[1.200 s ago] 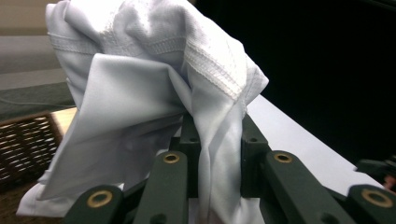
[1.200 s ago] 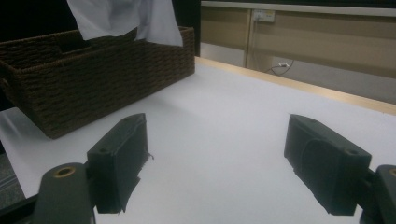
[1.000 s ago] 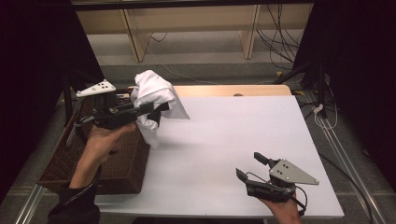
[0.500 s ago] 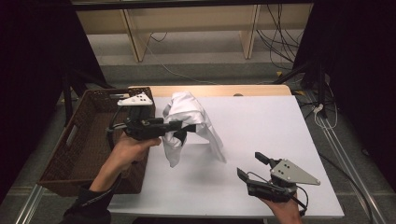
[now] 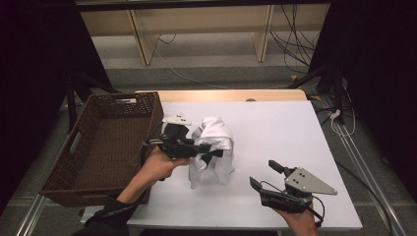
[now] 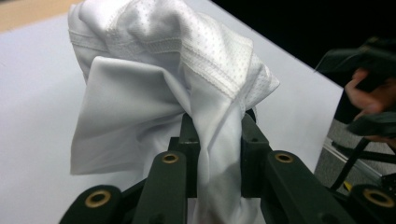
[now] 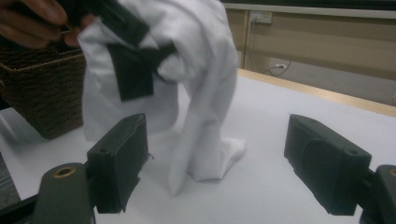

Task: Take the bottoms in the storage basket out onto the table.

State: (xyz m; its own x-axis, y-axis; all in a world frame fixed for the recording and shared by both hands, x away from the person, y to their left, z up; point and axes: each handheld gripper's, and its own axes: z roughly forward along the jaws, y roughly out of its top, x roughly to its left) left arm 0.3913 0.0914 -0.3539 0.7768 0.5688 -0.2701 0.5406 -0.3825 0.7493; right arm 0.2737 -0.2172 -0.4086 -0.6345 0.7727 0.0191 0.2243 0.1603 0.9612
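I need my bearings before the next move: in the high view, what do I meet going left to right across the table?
Brown wicker basket → left tool, shut on the white cloth whose lower end rests on the table → right tool, open and holding nothing.

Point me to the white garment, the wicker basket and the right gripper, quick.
white garment (image 5: 215, 135), high view, on its bunched upper part.
wicker basket (image 5: 114, 101), high view, on its far rim.
right gripper (image 5: 268, 176), high view, midway between its open jaw tips.

Bright table, dark surroundings, blurred close-ups
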